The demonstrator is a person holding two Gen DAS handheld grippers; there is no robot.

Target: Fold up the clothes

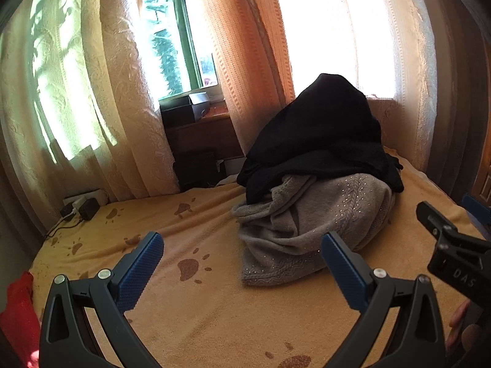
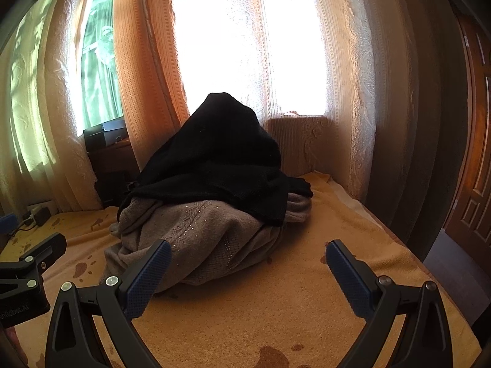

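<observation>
In the left wrist view, the left gripper (image 1: 242, 263) hangs over the yellow paw-print blanket (image 1: 190, 316) with its blue fingers (image 1: 139, 271) spread wide and nothing between them. The pile of clothes lies ahead of the fingers and toward the right one: a grey knit sweater (image 1: 310, 227) crumpled at the bottom, its hem just beyond the right fingertip, and a black garment (image 1: 319, 141) heaped on top of it, peaking against the curtains (image 1: 242, 61). The right gripper (image 1: 442, 233) shows at the right edge, beside the pile. A red cloth (image 1: 18, 309) lies at the left edge, behind the left finger.

In the right wrist view, the right gripper (image 2: 247, 263) is likewise wide and empty. The grey knit sweater (image 2: 196, 239) sits ahead of and partly behind the left fingertip, the black garment (image 2: 221, 159) slumped over it; bare blanket (image 2: 276, 312) lies between the fingers.

By the look of it, the folding has not begun: no garment is spread flat or stacked folded, nothing is gripped. Everything remains: lift the black piece off, lay it out, fold it, then the grey one.
</observation>
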